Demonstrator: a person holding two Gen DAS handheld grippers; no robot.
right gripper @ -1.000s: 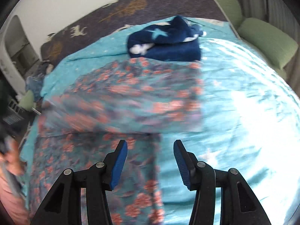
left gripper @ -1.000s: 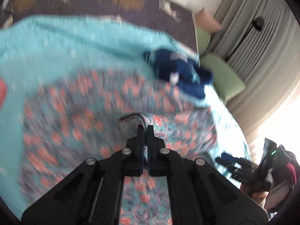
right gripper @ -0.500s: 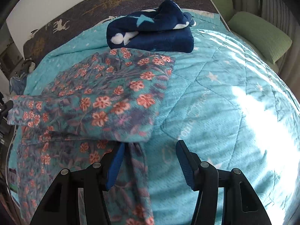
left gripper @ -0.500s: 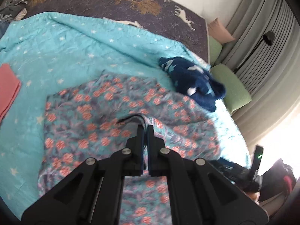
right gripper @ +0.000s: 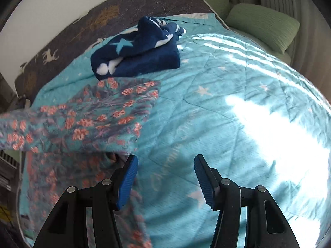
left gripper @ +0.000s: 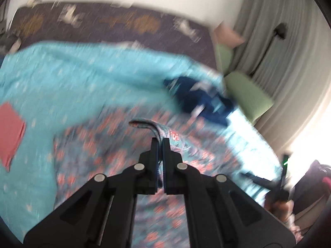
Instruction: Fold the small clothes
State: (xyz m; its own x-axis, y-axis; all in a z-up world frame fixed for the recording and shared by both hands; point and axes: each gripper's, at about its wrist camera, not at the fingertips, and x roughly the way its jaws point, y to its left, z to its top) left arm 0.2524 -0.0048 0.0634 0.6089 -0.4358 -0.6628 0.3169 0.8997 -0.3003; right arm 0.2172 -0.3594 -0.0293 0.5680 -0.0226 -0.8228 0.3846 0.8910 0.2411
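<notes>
A teal floral garment (left gripper: 115,150) with pink flowers lies spread on the turquoise star quilt (left gripper: 62,82). My left gripper (left gripper: 159,142) is shut on an edge of this garment, and a curl of fabric rises from its tips. In the right wrist view the floral garment (right gripper: 99,119) lies folded over itself at the left. My right gripper (right gripper: 165,165) hangs open just above the quilt (right gripper: 227,103), and its left fingertip (right gripper: 132,163) sits at the garment's right edge. Nothing is between its pads. The left wrist view is blurred.
A dark blue star-print garment (right gripper: 136,51) lies bundled at the far side of the quilt. A pink folded cloth (left gripper: 10,128) rests at the left. Green cushions (right gripper: 262,24) and grey curtains (left gripper: 279,62) stand to the right. The other handheld gripper (left gripper: 275,184) shows at lower right.
The folded floral layer has slid to the left in the right wrist view. My right gripper has drawn closer to the quilt and rolled slightly. The left gripper keeps its hold.
</notes>
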